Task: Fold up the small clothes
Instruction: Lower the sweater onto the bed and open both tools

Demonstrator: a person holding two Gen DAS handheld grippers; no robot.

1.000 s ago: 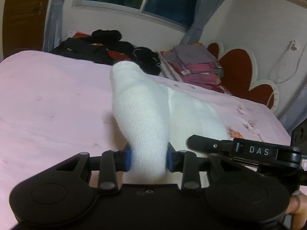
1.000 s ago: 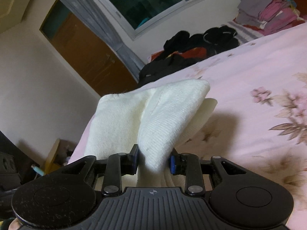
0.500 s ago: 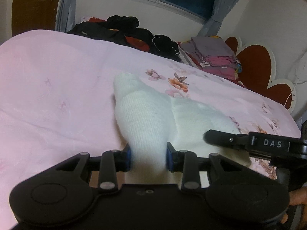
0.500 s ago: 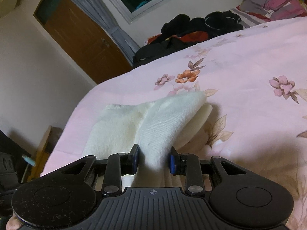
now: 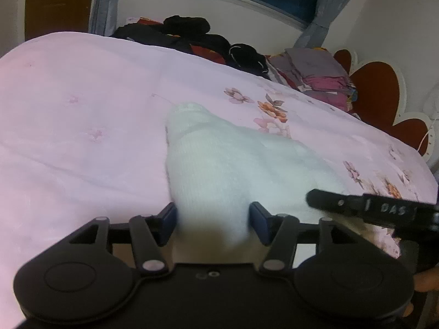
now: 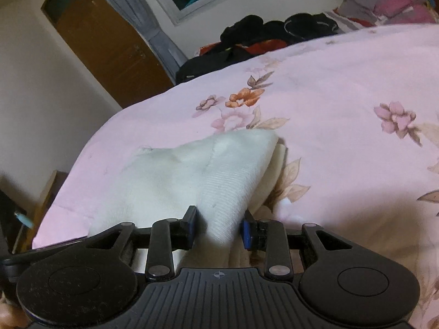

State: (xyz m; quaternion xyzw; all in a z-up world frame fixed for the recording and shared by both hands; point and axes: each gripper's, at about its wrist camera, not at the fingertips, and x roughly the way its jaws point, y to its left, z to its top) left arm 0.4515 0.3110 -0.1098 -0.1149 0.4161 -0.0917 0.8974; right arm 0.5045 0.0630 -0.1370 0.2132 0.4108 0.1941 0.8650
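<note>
tongs, two: left tongs [image 5: 212, 220] just opening around one white garment [image 5: 219, 170], right tongs [image 6: 218, 229] gripping it

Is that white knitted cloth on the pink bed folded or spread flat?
Folded: the white knitted cloth lies doubled, an upper layer overlapping a lower one at its right edge.

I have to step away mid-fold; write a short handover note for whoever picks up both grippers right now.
Left gripper: jaws have just been opening, pads clear of the white garment, which lies between them.
Right gripper: shut on its corner of the garment.
Garment: folded over, resting on the pink floral bedspread.
Done: fold laid down.
Left: release the right side, withdraw, probably smooth it.
</note>
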